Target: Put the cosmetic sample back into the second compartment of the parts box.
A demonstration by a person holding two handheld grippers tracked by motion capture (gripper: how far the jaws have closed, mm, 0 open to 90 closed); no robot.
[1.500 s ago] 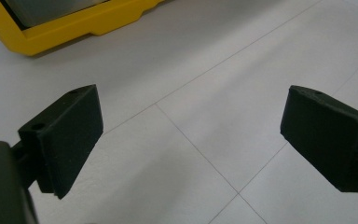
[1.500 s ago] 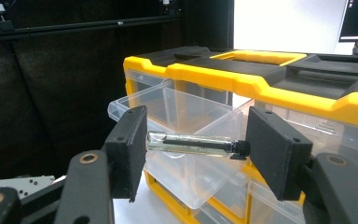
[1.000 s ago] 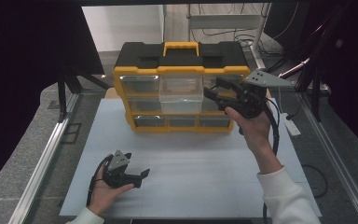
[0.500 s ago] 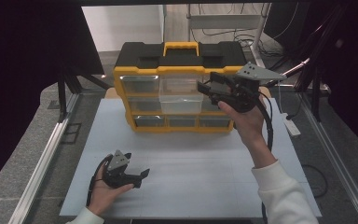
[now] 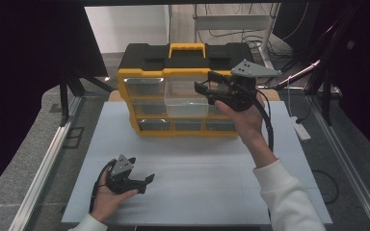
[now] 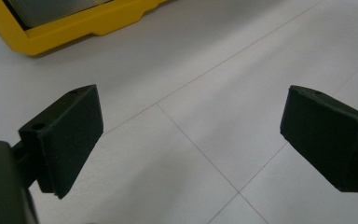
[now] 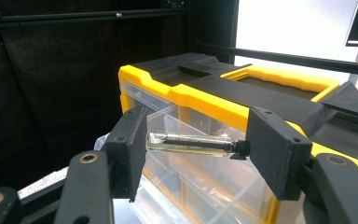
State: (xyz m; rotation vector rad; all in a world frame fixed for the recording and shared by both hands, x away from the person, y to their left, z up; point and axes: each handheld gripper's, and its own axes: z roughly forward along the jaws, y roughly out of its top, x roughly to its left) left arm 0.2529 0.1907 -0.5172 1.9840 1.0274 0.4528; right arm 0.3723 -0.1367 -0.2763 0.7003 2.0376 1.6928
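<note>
My right gripper (image 7: pixel 195 145) is shut on a small clear glass vial (image 7: pixel 186 143) with a black cap, gripped end to end between the two pads. In the high view the right gripper (image 5: pixel 204 89) hovers over a clear drawer (image 5: pixel 186 105) pulled out of the middle row of a yellow and black organizer box (image 5: pixel 188 53). That open drawer (image 7: pixel 200 186) lies right below the vial. My left gripper (image 5: pixel 143 183) rests low on the white table near the front left; its jaws stand wide open with nothing between them (image 6: pixel 191 140).
The organizer box stands at the back of the white table (image 5: pixel 212 183), with several other clear drawers (image 5: pixel 144 86) pushed in. A metal frame rail (image 5: pixel 43 168) runs along the left side and another along the right. The box's yellow corner (image 6: pixel 65 32) lies ahead of the left gripper.
My right gripper has moved left and slightly up with the vial, from beside the box's right front to above the pulled-out drawer. The left gripper has stayed in place.
</note>
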